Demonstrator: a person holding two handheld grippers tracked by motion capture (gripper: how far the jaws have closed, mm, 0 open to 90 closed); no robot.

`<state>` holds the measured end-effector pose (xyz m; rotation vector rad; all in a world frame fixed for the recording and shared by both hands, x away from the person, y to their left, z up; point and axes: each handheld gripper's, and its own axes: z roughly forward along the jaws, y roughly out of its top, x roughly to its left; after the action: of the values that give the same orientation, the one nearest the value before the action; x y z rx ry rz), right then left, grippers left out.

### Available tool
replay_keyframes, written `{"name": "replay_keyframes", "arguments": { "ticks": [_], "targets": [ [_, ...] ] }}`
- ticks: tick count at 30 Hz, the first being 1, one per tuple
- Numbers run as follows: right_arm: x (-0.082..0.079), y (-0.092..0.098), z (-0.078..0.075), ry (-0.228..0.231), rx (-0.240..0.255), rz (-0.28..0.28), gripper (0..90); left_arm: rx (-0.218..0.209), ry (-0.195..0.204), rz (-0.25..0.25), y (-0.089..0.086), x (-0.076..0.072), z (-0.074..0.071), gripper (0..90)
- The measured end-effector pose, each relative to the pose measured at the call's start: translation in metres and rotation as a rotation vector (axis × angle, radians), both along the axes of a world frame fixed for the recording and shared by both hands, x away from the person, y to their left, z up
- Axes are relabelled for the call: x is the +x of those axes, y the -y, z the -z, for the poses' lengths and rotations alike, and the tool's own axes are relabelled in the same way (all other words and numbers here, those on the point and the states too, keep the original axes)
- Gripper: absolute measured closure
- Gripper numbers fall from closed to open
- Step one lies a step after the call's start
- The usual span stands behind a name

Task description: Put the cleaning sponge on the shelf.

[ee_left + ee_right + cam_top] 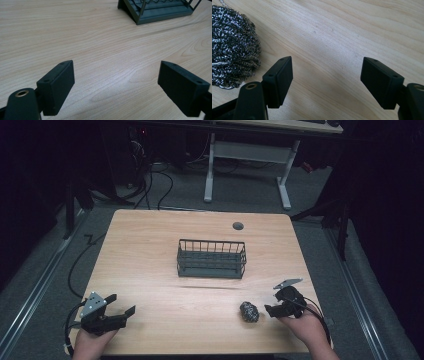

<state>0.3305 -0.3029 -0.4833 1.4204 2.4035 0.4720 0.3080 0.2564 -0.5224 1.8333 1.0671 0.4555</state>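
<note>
Steel wool ball (249, 312) on surface (150, 265), near right, just left of right tool (274, 305), jaws apart, empty. Wire basket (212, 258) at centre. Left tool (121, 306) near left, jaws apart, empty.

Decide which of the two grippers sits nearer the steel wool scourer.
The right gripper: the steel wool scourer lies just beside its open jaws. The left gripper rests at the table's opposite near corner.
</note>
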Motion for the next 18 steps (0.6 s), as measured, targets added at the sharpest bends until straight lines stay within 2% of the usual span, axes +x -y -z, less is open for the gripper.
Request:
{"name": "replay_keyframes", "arguments": {
  "ticks": [4, 8, 9, 12, 14, 18],
  "targets": [
    [0.005, -0.007, -0.003, -0.026, -0.043, -0.040, 26.3, 0.016, 0.000, 0.009, 0.003, -0.002, 0.002, 14.4],
    [0.007, -0.010, -0.003, -0.056, -0.052, -0.046, 26.3, 0.023, 0.011, 0.017, 0.004, -0.005, 0.001, 14.4],
    [0.009, -0.012, -0.004, -0.073, -0.039, -0.050, 26.3, 0.026, 0.014, 0.019, 0.003, -0.006, 0.000, 14.6],
    [0.011, -0.013, -0.005, -0.087, -0.038, -0.052, 26.3, 0.024, 0.013, 0.024, 0.003, -0.005, 0.000, 14.6],
    [0.015, -0.014, -0.006, -0.115, -0.056, -0.065, 26.6, 0.030, 0.019, 0.031, 0.004, -0.003, -0.001, 14.6],
    [0.017, -0.015, -0.005, -0.143, -0.081, -0.072, 26.5, 0.034, 0.022, 0.036, 0.005, -0.002, -0.001, 14.6]
  ]
}}
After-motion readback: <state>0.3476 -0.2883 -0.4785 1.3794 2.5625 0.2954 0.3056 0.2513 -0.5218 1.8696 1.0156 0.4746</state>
